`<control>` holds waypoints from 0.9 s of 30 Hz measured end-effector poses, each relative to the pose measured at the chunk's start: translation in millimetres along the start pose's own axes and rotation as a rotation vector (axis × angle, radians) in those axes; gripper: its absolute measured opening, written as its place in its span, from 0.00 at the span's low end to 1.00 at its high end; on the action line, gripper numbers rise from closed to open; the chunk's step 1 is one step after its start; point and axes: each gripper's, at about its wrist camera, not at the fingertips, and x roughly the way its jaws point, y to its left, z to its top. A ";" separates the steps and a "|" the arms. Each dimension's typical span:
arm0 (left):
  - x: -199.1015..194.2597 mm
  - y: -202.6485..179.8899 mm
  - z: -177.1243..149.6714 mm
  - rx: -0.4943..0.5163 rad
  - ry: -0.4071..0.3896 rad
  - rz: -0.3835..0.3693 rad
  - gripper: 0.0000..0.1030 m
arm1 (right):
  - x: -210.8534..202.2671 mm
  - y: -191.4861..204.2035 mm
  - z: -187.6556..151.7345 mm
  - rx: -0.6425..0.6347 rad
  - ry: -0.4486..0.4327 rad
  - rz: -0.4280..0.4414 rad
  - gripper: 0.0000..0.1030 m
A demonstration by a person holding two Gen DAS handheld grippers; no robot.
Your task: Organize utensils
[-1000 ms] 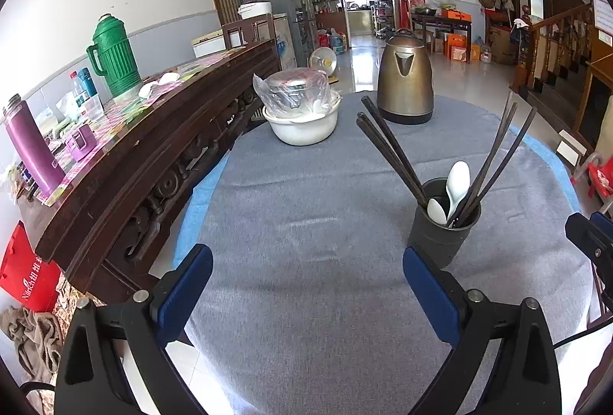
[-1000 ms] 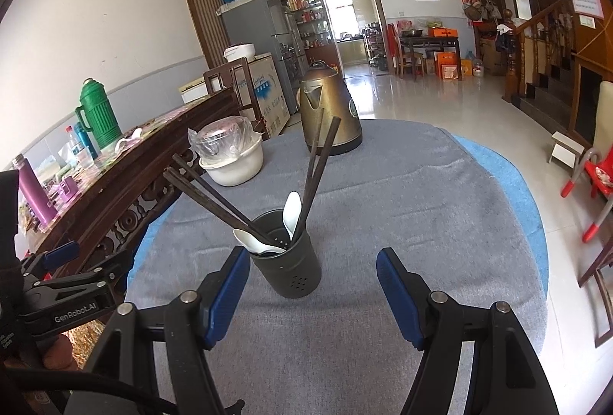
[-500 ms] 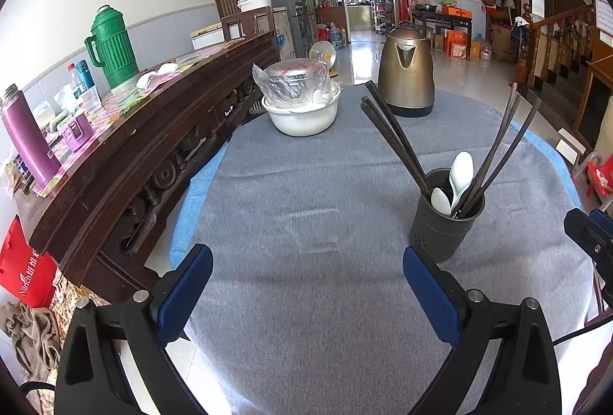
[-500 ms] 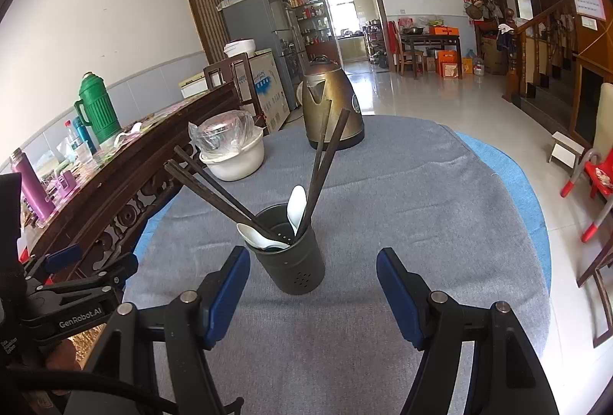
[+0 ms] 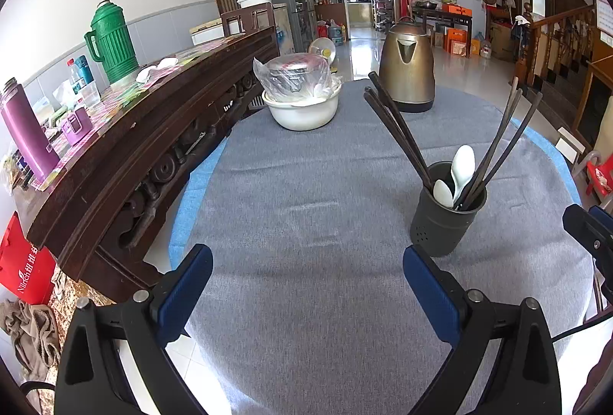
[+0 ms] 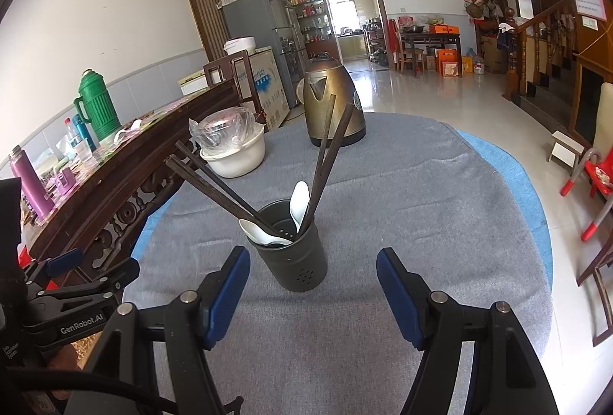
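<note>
**Q.** What is the figure showing?

**A.** A dark utensil holder (image 6: 293,248) is standing upright on the grey tablecloth (image 5: 306,223). It is carrying dark chopsticks (image 6: 214,181) fanning out to both sides and two white spoons (image 6: 299,202) (one leaning on the rim, one standing taller). The right gripper (image 6: 312,294) is hovering just in front of the holder with its jaws wide apart and nothing between them. The left gripper (image 5: 306,292) is likewise spread wide and empty, facing bare cloth with the holder off to its right.

**Q.** What is at risk of going wrong from here?

**A.** Judging by the layout, three hazards are presenting themselves:

1. The chopsticks are leaning far out over the rim, so a finger (image 6: 228,294) brushing one on approach is likely to lever the holder over.
2. The holder looks light and tall (its load is sitting high), so a push from one side only may be tipping it rather than sliding it.
3. The cloth appears soft, so a dragged holder may be bunching it and disturbing the kettle (image 6: 331,105) and the covered white bowl (image 6: 233,151) farther back.

**Q.** And the spoons?

**A.** They look smooth and glazed, so a pinch near the bowl end is liable to be slipping.
</note>
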 end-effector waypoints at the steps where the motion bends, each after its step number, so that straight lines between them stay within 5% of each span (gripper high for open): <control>1: 0.3 0.2 -0.3 -0.001 0.000 -0.002 0.96 | 0.1 0.2 -0.3 -0.001 0.000 -0.001 0.70; 27: -1.4 0.8 -2.4 0.001 0.002 -0.004 0.96 | -0.7 -0.4 -2.0 -0.005 -0.010 -0.006 0.70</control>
